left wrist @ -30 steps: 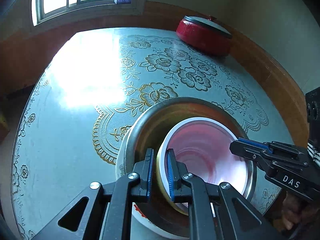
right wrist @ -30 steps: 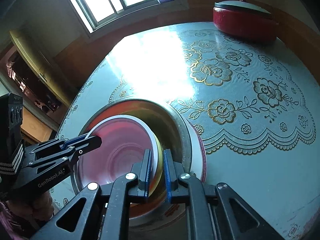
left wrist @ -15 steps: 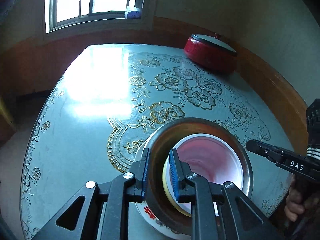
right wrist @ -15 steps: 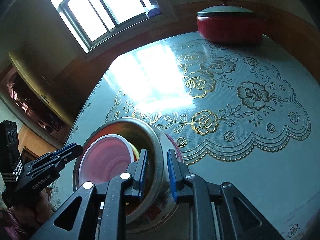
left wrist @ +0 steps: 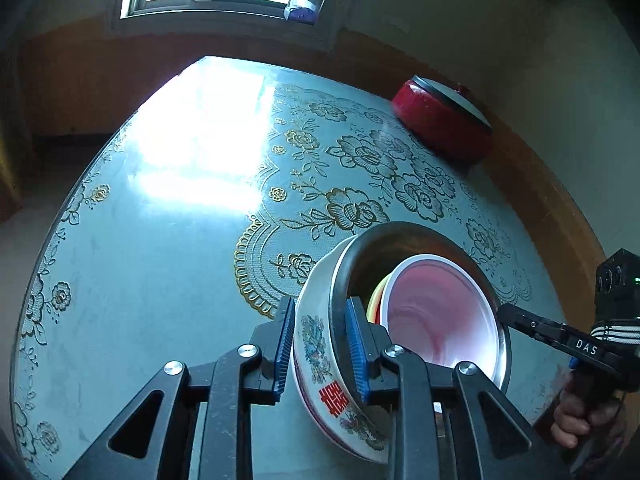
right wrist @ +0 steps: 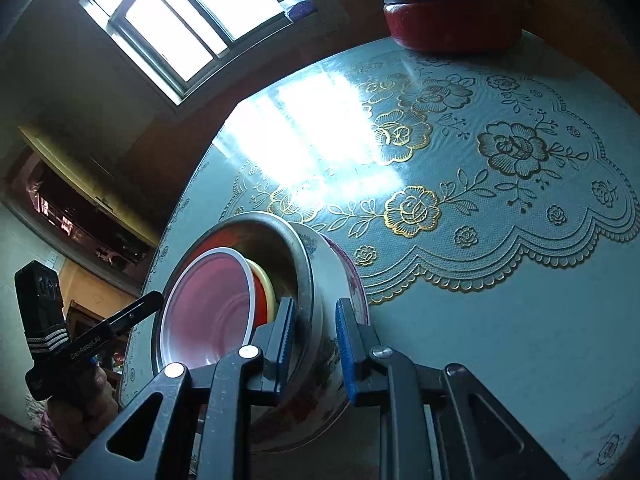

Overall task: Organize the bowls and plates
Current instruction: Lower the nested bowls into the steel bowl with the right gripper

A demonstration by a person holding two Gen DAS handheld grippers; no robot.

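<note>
Over the table (left wrist: 160, 264), both hand-held grippers (left wrist: 320, 344) (right wrist: 312, 340) clamp the bowl stack (left wrist: 316, 344); its base is hidden.

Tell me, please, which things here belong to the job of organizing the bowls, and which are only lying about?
Belong to the job:
floral bowl, outermost in the nest
steel bowl
yellow bowl
pink bowl, innermost
left gripper and right gripper, both straddling the nest's wall

Just lying about:
red pot with lid
table
window
</note>
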